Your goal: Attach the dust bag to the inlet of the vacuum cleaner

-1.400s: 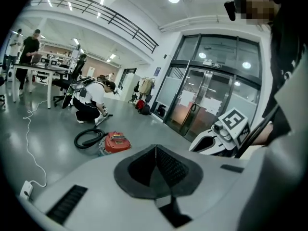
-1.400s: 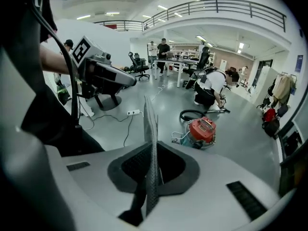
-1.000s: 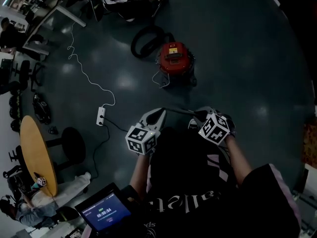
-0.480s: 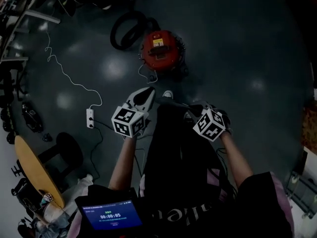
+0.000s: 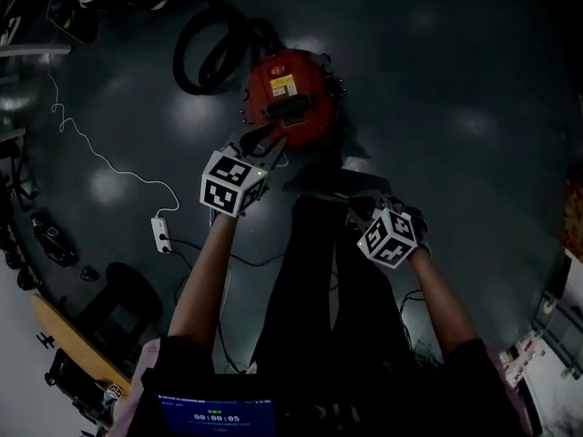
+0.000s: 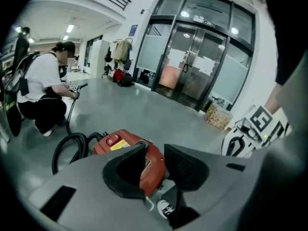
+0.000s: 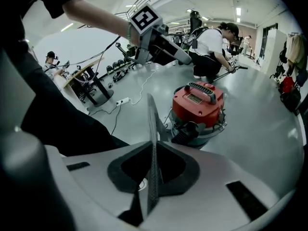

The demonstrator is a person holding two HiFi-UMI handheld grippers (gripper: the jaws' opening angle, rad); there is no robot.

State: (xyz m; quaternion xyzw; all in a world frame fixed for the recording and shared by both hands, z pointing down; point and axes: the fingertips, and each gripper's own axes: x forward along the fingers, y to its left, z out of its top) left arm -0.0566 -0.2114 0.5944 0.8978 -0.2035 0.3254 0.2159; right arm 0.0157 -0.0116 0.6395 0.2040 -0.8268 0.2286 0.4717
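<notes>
The left gripper (image 5: 270,138) hangs over the red vacuum (image 5: 291,94) on the floor (image 5: 437,80), its fingers just opening, released, nothing between them. Right of it, the right gripper (image 5: 363,206) fingers grasp the thin edge of the bag (image 7: 153,124), near the vacuum.

- Dust bag (image 5: 314,226): dark; outline lost against the person's dark clothing.
- Vacuum cleaner (image 5: 290,98): lid label too small to read; near edge covered by left tool (image 5: 266,139).
- Tablet screen (image 5: 217,415): cut off by the bottom edge.
</notes>
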